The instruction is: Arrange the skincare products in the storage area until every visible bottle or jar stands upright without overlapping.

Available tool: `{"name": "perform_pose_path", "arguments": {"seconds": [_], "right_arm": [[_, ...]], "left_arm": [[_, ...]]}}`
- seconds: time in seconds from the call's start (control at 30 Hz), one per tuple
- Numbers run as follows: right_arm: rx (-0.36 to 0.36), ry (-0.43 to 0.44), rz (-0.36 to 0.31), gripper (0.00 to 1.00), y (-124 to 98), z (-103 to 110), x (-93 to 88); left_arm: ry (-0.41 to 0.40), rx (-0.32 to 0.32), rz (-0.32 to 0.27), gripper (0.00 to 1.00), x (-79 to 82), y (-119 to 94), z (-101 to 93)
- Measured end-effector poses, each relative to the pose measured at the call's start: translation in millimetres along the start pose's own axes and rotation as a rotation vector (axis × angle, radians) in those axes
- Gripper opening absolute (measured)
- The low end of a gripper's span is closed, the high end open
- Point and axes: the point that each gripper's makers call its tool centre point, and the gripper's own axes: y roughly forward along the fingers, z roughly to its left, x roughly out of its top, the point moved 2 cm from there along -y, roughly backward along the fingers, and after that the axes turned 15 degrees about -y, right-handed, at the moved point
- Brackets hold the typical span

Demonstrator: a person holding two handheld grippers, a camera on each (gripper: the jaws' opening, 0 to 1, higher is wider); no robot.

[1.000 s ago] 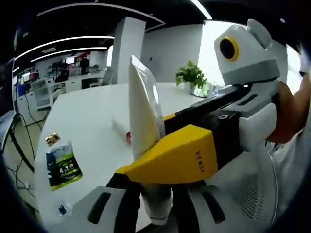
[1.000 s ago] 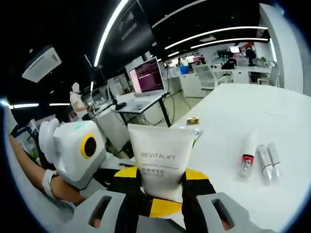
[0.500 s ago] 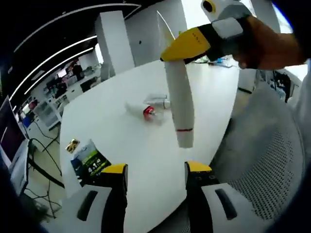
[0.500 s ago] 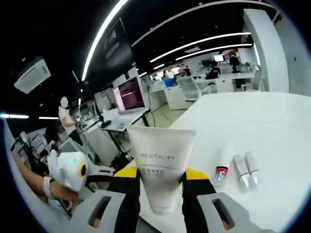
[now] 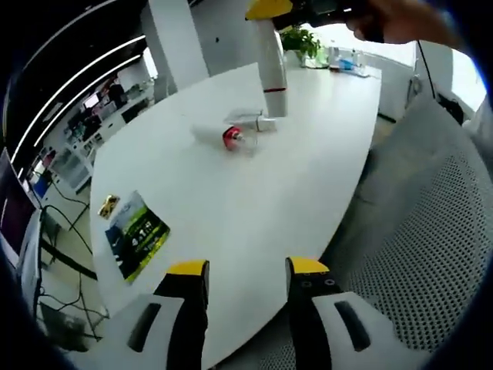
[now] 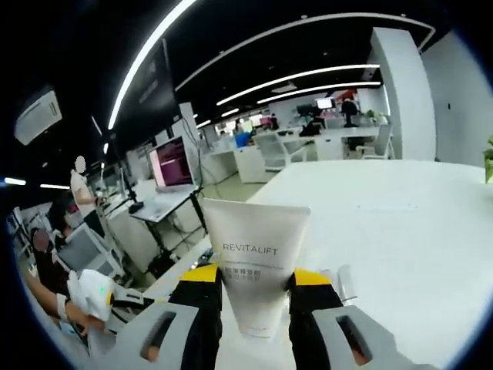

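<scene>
A white REVITALIFT tube (image 6: 258, 262) stands crimped end up between the jaws of my right gripper (image 6: 258, 279), which is shut on it. In the left gripper view the same tube (image 5: 271, 62) hangs cap down from the right gripper (image 5: 269, 9), above the far part of the white table (image 5: 254, 193). Below it lie a red-capped tube (image 5: 228, 136) and two pale tubes (image 5: 250, 119). My left gripper (image 5: 248, 270) is open at the table's near edge, with nothing between its jaws. It also appears low on the left as the left gripper (image 6: 96, 293).
A green and black sachet (image 5: 137, 233) and a small gold packet (image 5: 108, 204) lie near the table's left edge. A mesh chair (image 5: 431, 231) stands beside the table. A potted plant (image 5: 299, 38) sits at the far end. Desks and a monitor (image 6: 171, 162) are behind.
The left gripper has let go of the tube's cap end and drawn back. The right gripper has carried the tube away over the table, toward the lying tubes.
</scene>
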Motion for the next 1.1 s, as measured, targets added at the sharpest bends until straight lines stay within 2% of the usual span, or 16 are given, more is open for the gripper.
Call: {"name": "perform_pose_path", "arguments": {"seconds": [0.33, 0.4, 0.43, 0.6, 1.1], "right_arm": [[-0.030, -0.006, 0.005, 0.28, 15.8, -27.9, 10.1], [-0.035, -0.017, 0.006, 0.28, 19.5, -29.8, 13.6], [-0.038, -0.019, 0.004, 0.28, 20.8, -31.5, 15.4], [-0.046, -0.017, -0.010, 0.28, 26.5, -41.6, 23.9], [-0.087, -0.053, 0.007, 0.28, 45.2, -77.6, 33.6]], "left_arm": [[-0.038, -0.001, 0.048, 0.39, -9.9, 3.7, 1.5], [-0.039, -0.013, 0.048, 0.37, -9.8, 4.5, 0.4], [-0.066, -0.024, 0.048, 0.37, -9.7, 4.8, -1.0], [-0.088, -0.032, 0.032, 0.40, -7.5, 4.7, -2.2], [-0.095, -0.041, 0.058, 0.34, -12.5, 6.0, -3.4]]}}
